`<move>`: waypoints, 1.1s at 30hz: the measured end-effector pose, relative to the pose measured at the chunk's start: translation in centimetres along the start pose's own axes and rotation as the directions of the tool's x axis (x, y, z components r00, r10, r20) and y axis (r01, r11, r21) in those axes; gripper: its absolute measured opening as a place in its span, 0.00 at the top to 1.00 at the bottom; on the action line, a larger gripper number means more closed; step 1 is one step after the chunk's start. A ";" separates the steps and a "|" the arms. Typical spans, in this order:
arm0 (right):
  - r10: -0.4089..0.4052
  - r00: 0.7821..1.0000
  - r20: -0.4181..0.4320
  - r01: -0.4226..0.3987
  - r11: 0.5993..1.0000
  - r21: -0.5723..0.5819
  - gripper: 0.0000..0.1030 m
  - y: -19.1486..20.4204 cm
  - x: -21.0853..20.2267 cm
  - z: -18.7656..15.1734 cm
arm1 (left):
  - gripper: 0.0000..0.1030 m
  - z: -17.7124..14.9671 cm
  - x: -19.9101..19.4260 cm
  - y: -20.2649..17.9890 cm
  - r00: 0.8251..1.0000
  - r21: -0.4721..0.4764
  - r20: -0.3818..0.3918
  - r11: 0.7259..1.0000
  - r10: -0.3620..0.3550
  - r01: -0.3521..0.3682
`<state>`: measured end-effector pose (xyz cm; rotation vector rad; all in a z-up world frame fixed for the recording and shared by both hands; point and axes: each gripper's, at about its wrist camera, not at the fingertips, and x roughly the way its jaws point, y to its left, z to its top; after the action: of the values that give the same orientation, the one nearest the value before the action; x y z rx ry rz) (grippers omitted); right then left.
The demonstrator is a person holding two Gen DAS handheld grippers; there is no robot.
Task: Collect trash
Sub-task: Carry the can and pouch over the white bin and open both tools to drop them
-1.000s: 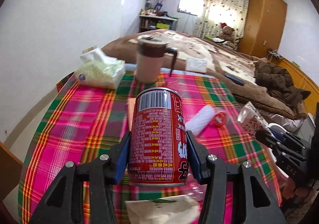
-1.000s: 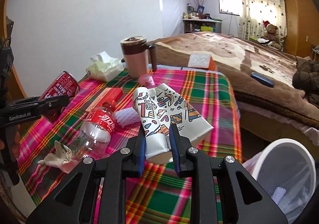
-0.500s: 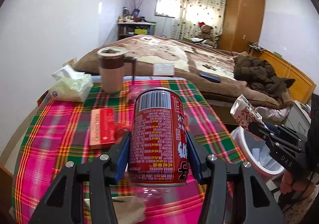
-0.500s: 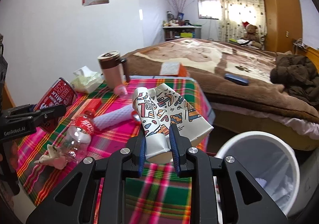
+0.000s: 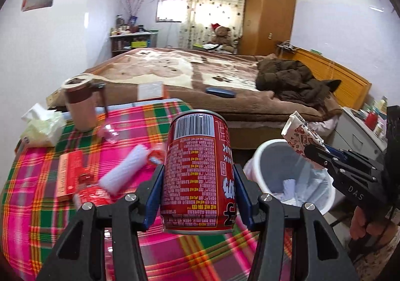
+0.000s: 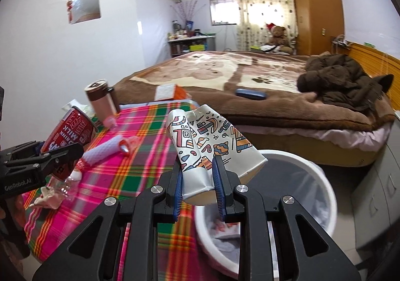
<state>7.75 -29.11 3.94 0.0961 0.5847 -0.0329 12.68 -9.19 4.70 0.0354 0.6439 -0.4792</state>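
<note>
My left gripper is shut on a red drink can, held upright above the table's right edge; the can also shows in the right wrist view. My right gripper is shut on a crushed patterned paper cup, held over the near rim of the white trash bin. In the left wrist view the cup hangs above the bin, which holds paper scraps.
On the plaid tablecloth lie a plastic bottle, a white ribbed roll, a red box, a tissue pack and a brown mug. A bed stands behind. Grey drawers stand right of the bin.
Both grippers have moved right, away from the table's middle toward the bin. The cup now hangs over the bin's rim; the can is near the table's right edge.
</note>
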 end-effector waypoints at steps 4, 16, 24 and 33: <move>-0.043 0.999 0.003 0.043 0.999 0.026 0.77 -1.5 -0.4 -0.2 | 0.47 0.3 0.9 -2.4 0.999 0.028 -0.008 0.999 -0.034 0.034; -0.183 0.980 -0.075 0.191 0.975 0.115 0.77 -6.5 0.2 -1.8 | 0.47 0.0 5.9 -9.2 0.984 0.073 -0.094 0.985 -0.151 0.158; -0.204 0.969 -0.139 0.223 0.965 0.139 0.77 -8.7 1.0 -3.0 | 0.47 -0.9 8.2 -12.8 0.971 0.100 -0.156 0.975 -0.183 0.200; -0.231 0.959 -0.165 0.254 0.957 0.137 0.76 -9.8 1.4 -3.5 | 0.47 -0.8 9.5 -14.4 0.963 0.102 -0.181 0.971 -0.197 0.218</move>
<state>6.39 -38.47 -0.53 0.1808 0.7389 -0.3143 12.48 -25.82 0.20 0.1250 0.7896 -0.7241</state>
